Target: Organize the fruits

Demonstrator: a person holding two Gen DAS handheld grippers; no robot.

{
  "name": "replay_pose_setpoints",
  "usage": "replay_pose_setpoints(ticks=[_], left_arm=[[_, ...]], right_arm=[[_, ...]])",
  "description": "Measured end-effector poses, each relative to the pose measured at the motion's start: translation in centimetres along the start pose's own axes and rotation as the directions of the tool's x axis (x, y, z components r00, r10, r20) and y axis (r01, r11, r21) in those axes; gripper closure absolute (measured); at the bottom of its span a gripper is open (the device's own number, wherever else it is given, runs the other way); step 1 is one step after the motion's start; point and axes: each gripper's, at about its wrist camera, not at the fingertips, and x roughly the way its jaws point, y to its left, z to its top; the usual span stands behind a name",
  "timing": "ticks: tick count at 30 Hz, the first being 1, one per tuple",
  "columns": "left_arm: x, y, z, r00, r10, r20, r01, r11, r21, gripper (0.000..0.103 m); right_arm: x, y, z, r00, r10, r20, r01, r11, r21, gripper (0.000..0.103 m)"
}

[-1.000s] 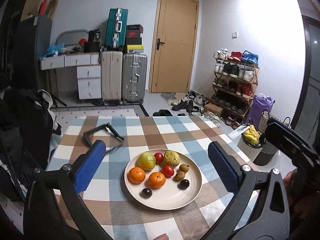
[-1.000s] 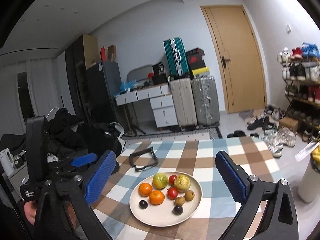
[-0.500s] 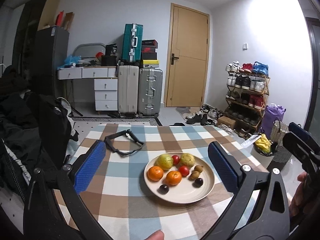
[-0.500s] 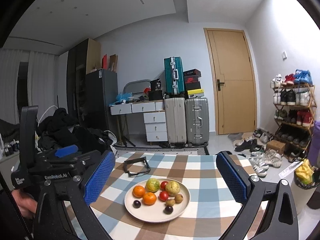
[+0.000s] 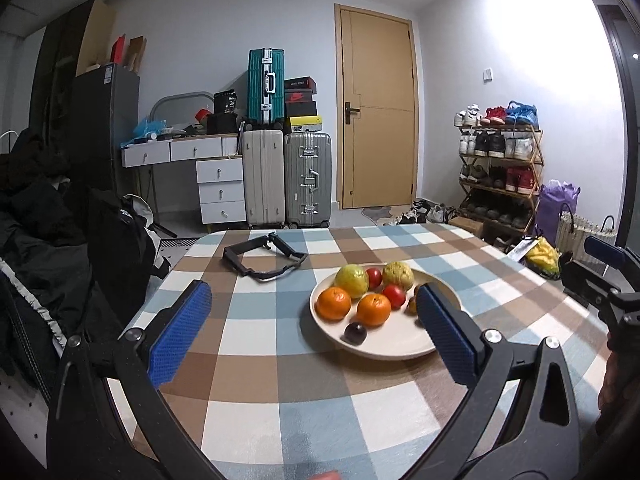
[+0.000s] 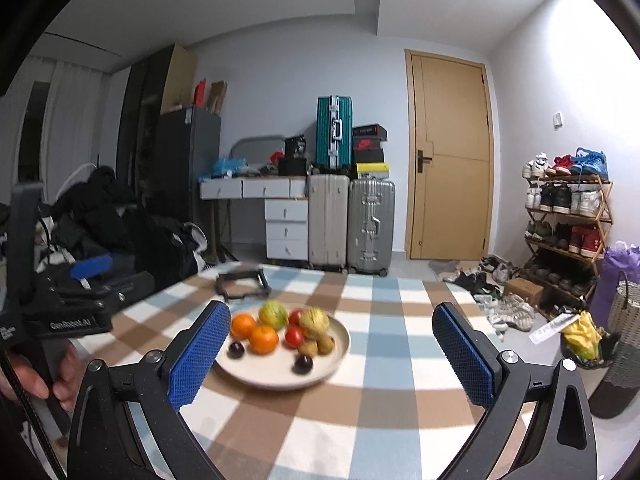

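A cream plate (image 5: 384, 350) (image 6: 340, 340) on the checked tablecloth holds several fruits: two oranges (image 5: 373, 309) (image 6: 264, 339), a green-yellow fruit (image 5: 351, 275) (image 6: 273, 314), a bumpy yellow fruit (image 5: 398, 275) (image 6: 315, 322), red tomatoes (image 5: 393, 295) (image 6: 295, 336), brown kiwis (image 6: 317, 346) and dark plums (image 5: 355, 333) (image 6: 302, 363). My left gripper (image 5: 312, 332) is open and empty above the near table, left of the plate. My right gripper (image 6: 328, 356) is open and empty, with the plate between its blue pads (image 6: 198, 356), farther away.
A black folding frame (image 5: 264, 258) (image 6: 242, 282) lies on the table beyond the plate. The checked table (image 5: 280, 400) is edged by dark clothing (image 5: 48, 248) on the left. Suitcases (image 5: 288, 176), a door and a shoe rack (image 5: 500, 168) stand behind.
Both grippers have swung and dropped lower toward the table; the plate now looks closer and sits further right in the left wrist view, further left in the right wrist view. Jaws stay open.
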Motion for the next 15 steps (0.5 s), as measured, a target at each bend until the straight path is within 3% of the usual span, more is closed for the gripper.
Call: replay_pose_setpoints(ticks=[8, 15], left_arm=[[1.8, -0.1, -1.8, 1.000, 0.005, -0.022, -0.005, 1.000, 0.003, 0.001], [2.9, 0.4, -2.1, 0.999, 0.013, -0.033, -0.014, 1.000, -0.019, 0.001]], right_arm=[[1.3, -1.1, -3.1, 0.998, -0.031, -0.049, 0.033, 0.998, 0.052, 0.000], [2.3, -1.3, -3.4, 0.996, -0.025, -0.090, 0.031, 0.998, 0.057, 0.000]])
